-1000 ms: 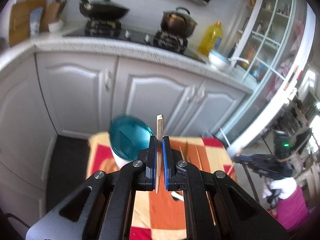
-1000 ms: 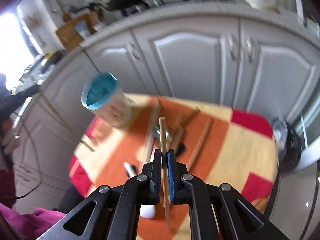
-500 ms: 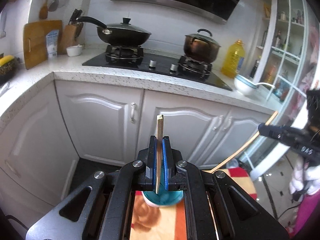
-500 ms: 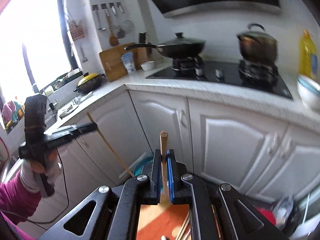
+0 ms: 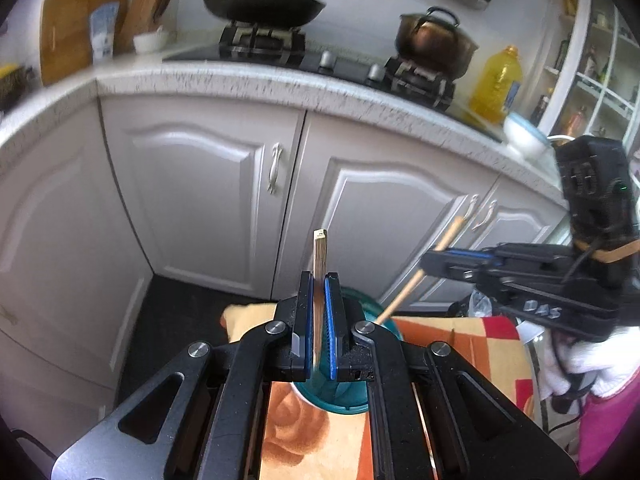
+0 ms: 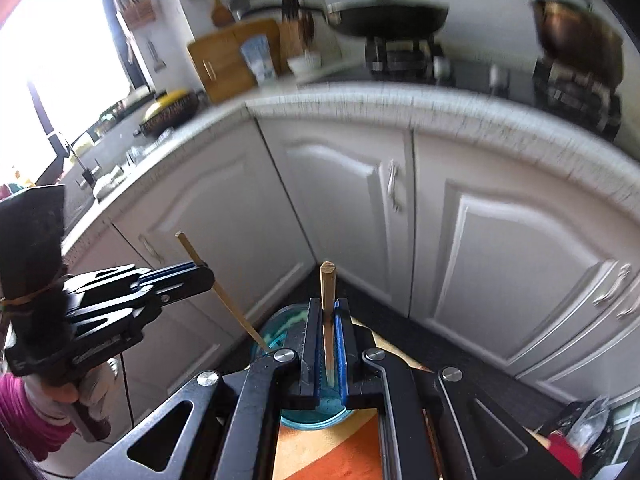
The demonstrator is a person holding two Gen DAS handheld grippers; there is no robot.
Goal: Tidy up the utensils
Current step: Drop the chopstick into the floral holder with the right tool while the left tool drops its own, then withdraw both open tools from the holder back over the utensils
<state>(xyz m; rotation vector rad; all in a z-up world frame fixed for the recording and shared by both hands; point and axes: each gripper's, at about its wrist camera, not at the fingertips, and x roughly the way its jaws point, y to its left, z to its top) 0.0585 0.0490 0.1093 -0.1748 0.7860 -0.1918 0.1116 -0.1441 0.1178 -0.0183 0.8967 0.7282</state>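
My left gripper point(image 5: 319, 322) is shut on a wooden chopstick point(image 5: 319, 250) that stands upright over a teal-rimmed cup point(image 5: 352, 398). My right gripper point(image 6: 328, 344) is shut on another chopstick point(image 6: 327, 280), also over the cup point(image 6: 280, 326). In the left wrist view the right gripper point(image 5: 432, 261) holds its chopstick point(image 5: 416, 280) slanting down, tip at the cup's rim. In the right wrist view the left gripper point(image 6: 200, 274) holds its chopstick point(image 6: 224, 294) slanting down to the cup's edge. Both grippers hide most of the cup.
The cup stands on a small table with an orange, yellow and red cloth point(image 5: 472, 336). White kitchen cabinets point(image 5: 208, 196) and a counter with a wok point(image 5: 260, 0), a pot point(image 5: 436, 40) and an oil bottle point(image 5: 498, 84) stand behind.
Both grippers have tipped down and closed in on the cup, each still holding its chopstick. The chopstick tips now reach the cup's rim from either side.
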